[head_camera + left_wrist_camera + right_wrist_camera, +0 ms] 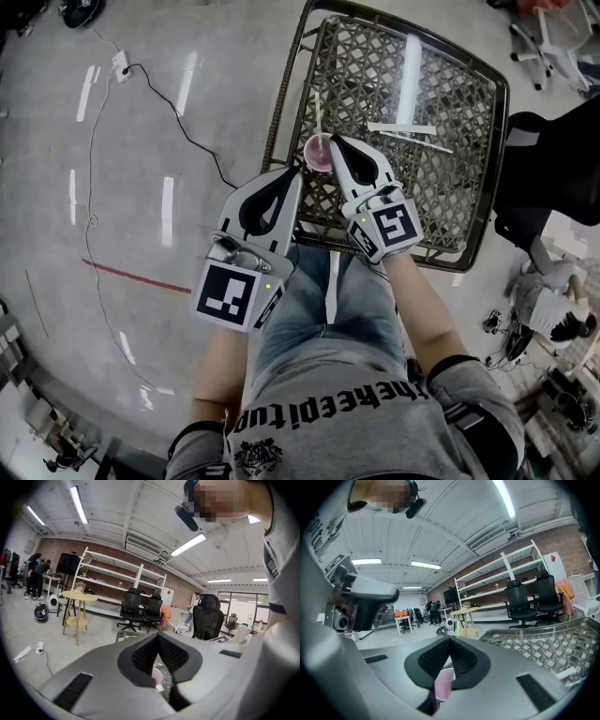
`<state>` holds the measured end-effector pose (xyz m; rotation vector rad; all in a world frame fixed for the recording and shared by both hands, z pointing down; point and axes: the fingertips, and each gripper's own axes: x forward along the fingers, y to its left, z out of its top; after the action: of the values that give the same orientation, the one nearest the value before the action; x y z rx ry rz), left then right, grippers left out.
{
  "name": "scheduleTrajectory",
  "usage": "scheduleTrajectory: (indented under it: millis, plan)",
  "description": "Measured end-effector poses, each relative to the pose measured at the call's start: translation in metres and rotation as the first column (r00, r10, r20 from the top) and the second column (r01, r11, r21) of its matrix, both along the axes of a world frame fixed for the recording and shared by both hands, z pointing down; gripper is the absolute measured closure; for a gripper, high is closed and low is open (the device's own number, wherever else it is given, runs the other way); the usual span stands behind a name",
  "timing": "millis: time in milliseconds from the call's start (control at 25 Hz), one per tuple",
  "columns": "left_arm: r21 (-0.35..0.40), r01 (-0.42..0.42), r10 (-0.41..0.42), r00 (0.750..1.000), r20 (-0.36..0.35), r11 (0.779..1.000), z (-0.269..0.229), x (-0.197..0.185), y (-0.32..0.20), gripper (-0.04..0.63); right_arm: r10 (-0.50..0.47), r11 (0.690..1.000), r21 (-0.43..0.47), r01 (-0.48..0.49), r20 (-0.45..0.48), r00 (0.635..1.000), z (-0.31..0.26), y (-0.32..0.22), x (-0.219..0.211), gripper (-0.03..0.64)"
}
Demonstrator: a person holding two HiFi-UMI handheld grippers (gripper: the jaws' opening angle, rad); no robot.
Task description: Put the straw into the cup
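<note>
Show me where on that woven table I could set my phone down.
Two bare patches: the far stretch of the table between its back rim and the two loose straws, and the near right part between those straws and the front rim. The near left edge is crowded: the pink cup sits there with the left tongs and right tongs close beside it.

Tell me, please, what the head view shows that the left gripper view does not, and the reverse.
Head view only: the person's jeans, a red floor line, two loose straws. Left gripper view only: shelves, office chairs, ceiling lights. Both: the pink cup, just beyond the left gripper's shut jaws.
</note>
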<state>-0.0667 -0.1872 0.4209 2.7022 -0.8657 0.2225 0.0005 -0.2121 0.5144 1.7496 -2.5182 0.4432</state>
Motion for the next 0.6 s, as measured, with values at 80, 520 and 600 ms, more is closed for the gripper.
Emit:
scheduleTrajectory:
  millis: [80,520,600]
  plan:
    - [0.01,0.003,-0.003,1.0,-0.006,1.0,-0.006,0.002,0.002,0.563,-0.024,1.0,-0.002,0.024,-0.003,1.0,-0.01,0.004,-0.001,0.621]
    - [0.072,0.072,-0.069,0.997,-0.043,0.995,-0.044,0.015,0.018,0.563,-0.196,0.98,0.032,0.196,0.021,0.98,-0.083,0.03,-0.006,0.617]
    - [0.083,0.092,-0.088,0.995,-0.049,0.992,-0.052,0.015,0.022,0.563,-0.226,0.973,0.042,0.225,0.021,0.974,-0.095,0.036,-0.008,0.617]
